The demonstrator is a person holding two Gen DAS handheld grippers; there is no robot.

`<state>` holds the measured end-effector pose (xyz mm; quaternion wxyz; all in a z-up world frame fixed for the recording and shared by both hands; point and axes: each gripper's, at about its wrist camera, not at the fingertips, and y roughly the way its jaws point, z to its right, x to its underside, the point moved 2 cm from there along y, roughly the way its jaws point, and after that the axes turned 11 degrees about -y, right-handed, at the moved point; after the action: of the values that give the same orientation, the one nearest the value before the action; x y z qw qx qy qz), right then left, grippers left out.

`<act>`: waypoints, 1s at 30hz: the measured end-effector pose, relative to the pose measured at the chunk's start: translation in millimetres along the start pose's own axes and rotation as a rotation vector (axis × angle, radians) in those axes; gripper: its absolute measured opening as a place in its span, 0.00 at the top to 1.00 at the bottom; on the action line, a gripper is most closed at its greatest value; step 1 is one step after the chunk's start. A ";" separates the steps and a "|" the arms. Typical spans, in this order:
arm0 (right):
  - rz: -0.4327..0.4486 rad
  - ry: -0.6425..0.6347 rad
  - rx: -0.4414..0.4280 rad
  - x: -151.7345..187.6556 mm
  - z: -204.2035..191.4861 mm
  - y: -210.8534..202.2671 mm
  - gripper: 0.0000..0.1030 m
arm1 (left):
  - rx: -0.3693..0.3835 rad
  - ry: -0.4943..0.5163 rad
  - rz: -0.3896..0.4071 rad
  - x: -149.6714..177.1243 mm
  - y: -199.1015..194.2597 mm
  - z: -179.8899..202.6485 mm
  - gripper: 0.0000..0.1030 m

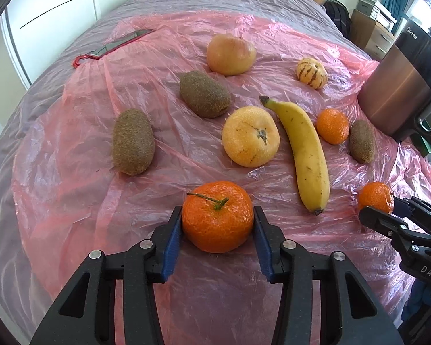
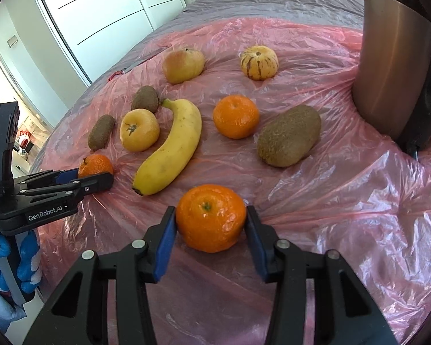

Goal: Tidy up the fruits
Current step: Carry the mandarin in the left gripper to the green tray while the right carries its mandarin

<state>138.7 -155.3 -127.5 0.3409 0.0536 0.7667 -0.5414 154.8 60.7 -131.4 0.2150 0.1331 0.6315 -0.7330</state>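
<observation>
Orange mandarin (image 1: 217, 218) clamped, left claw (image 1: 217, 221)

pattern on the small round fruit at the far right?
Pale yellow with dark purple stripes; clearest in right wrist view.

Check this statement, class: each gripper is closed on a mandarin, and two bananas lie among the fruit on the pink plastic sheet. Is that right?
Not quite. Only one banana lies on the pink plastic sheet, as the left wrist view shows. The rest holds: the left gripper and right gripper each clamp a mandarin.
</observation>
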 end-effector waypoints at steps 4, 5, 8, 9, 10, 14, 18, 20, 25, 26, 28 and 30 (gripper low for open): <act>0.037 -0.014 -0.006 -5.5 -4.9 -21.4 0.79 | -0.013 -0.007 0.036 -1.1 -20.4 -3.6 0.60; 0.046 -0.017 -0.006 -6.0 -6.3 -27.6 0.79 | -0.016 -0.010 0.045 -1.0 -26.5 -4.6 0.60; 0.074 -0.016 -0.008 -4.4 -8.3 -48.5 0.80 | -0.020 -0.013 0.077 0.6 -48.3 -5.2 0.60; 0.082 -0.014 -0.008 -4.4 -8.6 -54.7 0.80 | -0.022 -0.010 0.085 1.0 -53.7 -3.5 0.60; 0.091 -0.011 -0.006 -2.9 -7.7 -61.9 0.80 | -0.019 -0.006 0.092 3.0 -61.5 -0.9 0.60; 0.127 0.012 0.015 6.5 2.6 -93.2 0.80 | 0.019 0.019 0.099 11.3 -84.6 21.7 0.60; 0.149 0.044 0.064 22.2 23.8 -125.9 0.80 | 0.093 0.053 0.086 21.0 -101.8 63.3 0.60; 0.160 0.072 0.093 31.4 39.8 -142.8 0.80 | 0.139 0.086 0.077 24.9 -108.2 91.6 0.61; 0.190 0.155 0.179 57.2 90.9 -183.8 0.80 | 0.225 0.196 0.059 34.7 -122.0 170.5 0.60; 0.196 0.171 0.200 62.4 102.1 -192.0 0.80 | 0.239 0.217 0.056 37.0 -124.5 187.1 0.60; 0.204 0.197 0.236 70.8 123.4 -205.0 0.80 | 0.265 0.261 0.052 41.5 -129.6 220.4 0.60; 0.218 0.225 0.272 76.1 147.4 -218.7 0.80 | 0.285 0.303 0.050 43.0 -133.1 252.8 0.61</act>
<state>50.5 -394.1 -24.9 0.2995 0.2419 0.7095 -0.5903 72.3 -179.5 6.4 0.1146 0.2863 0.5431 -0.7810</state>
